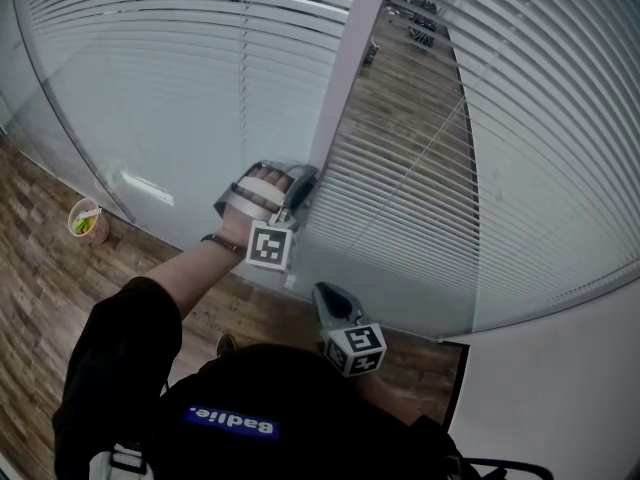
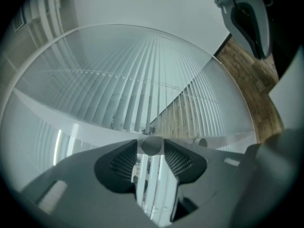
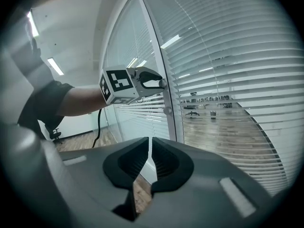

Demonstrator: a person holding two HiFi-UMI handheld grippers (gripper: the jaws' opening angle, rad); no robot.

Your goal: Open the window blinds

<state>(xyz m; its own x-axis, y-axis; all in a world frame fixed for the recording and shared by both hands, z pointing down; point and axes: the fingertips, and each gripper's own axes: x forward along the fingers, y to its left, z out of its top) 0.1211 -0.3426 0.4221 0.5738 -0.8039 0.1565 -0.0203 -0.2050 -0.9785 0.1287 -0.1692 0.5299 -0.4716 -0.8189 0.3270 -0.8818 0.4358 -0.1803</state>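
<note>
White slatted blinds (image 1: pixel 420 188) hang behind curved glass panes, on both sides of a pale upright post (image 1: pixel 350 58). The slats right of the post stand apart, and the room's wood floor shows through. My left gripper (image 1: pixel 300 183) reaches level to the post. Its fingertips sit around a small round knob (image 2: pixel 152 145), with a sliver of space on one side. In the right gripper view, the left gripper (image 3: pixel 159 83) meets the post at that knob (image 3: pixel 163 83). My right gripper (image 1: pixel 322 293) hangs lower and nearer to me. Its jaws (image 3: pixel 150 144) are together with nothing between them.
A second small knob (image 3: pixel 167 110) sits lower on the post. A paper cup (image 1: pixel 87 220) stands on the wood floor at the left by the glass. A white wall (image 1: pixel 560 388) closes the right side. Office chairs (image 3: pixel 192 107) stand beyond the glass.
</note>
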